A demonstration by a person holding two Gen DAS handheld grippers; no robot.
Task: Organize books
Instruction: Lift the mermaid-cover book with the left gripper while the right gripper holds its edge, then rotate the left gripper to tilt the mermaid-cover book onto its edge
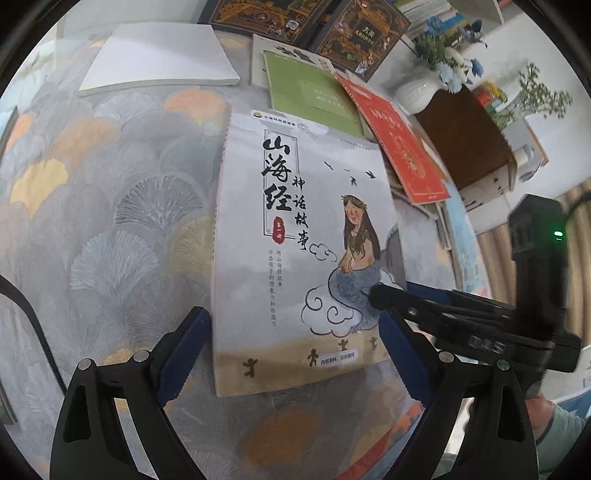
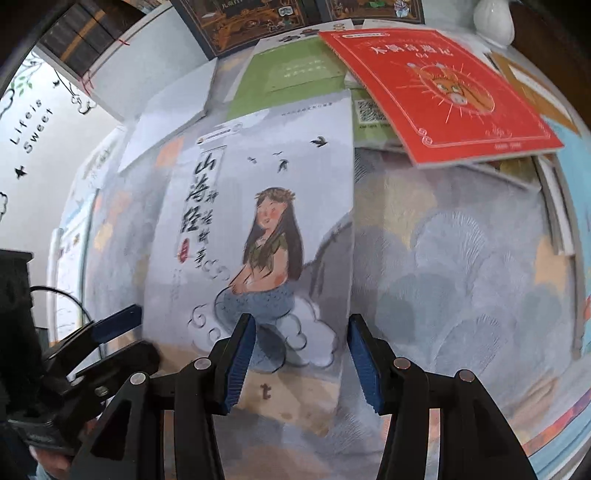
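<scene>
A grey book with a mermaid on its cover [image 1: 295, 206] [image 2: 258, 206] lies flat on the patterned tablecloth [image 1: 110, 221]. My left gripper [image 1: 295, 358] stands wide open astride the book's near end, one blue pad close to each long edge; I cannot tell if they touch. My right gripper [image 2: 301, 363] is partly open and points steeply down. Its left finger is over the cover, its right finger just past the book's right edge. In the left wrist view the right gripper [image 1: 380, 295] reaches in from the right over the mermaid's tail.
Behind the grey book a green book [image 1: 314, 92] and a red book [image 1: 399, 144] overlap in a loose pile. A white notebook [image 1: 159, 55] lies far left, dark ornate books [image 1: 332, 22] at the back. A white vase [image 1: 421, 92] and a brown box [image 1: 465, 136] stand right.
</scene>
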